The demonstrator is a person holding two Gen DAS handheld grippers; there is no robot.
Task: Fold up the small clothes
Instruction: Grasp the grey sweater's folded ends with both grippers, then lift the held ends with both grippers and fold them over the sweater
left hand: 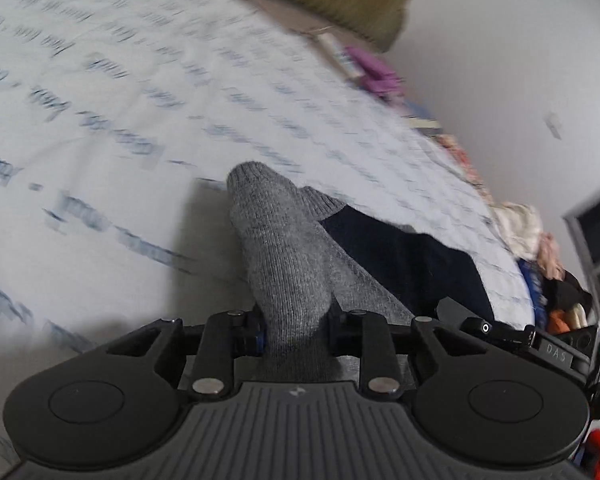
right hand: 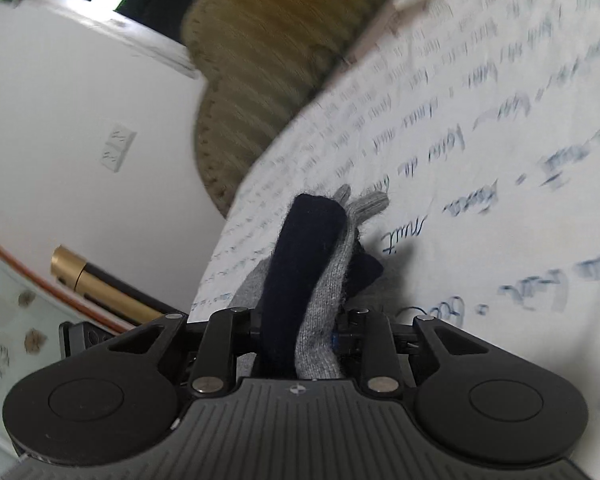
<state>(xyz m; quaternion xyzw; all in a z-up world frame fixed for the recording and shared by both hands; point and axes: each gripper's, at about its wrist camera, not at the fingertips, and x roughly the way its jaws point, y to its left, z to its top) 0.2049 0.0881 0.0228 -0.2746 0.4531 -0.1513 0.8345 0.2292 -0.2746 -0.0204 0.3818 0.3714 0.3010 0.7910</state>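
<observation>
A grey knitted sock [left hand: 284, 248] with a dark navy part [left hand: 404, 256] is held over a white sheet printed with blue script [left hand: 140, 92]. My left gripper [left hand: 296, 332] is shut on the grey end. My right gripper [right hand: 300, 332] is shut on the same sock [right hand: 324, 292], where the navy part [right hand: 300, 264] bunches up between the jaws. The right gripper's body shows at the right edge of the left wrist view [left hand: 540, 340]. The fingertips are hidden by the fabric in both views.
An olive-brown knitted blanket [right hand: 260, 60] lies at the far end of the sheet. Purple cloth [left hand: 376, 72] and piled clothes [left hand: 540, 248] line the sheet's far edge by a white wall [left hand: 520, 60]. A gold-and-black cylinder [right hand: 100, 288] lies off the sheet.
</observation>
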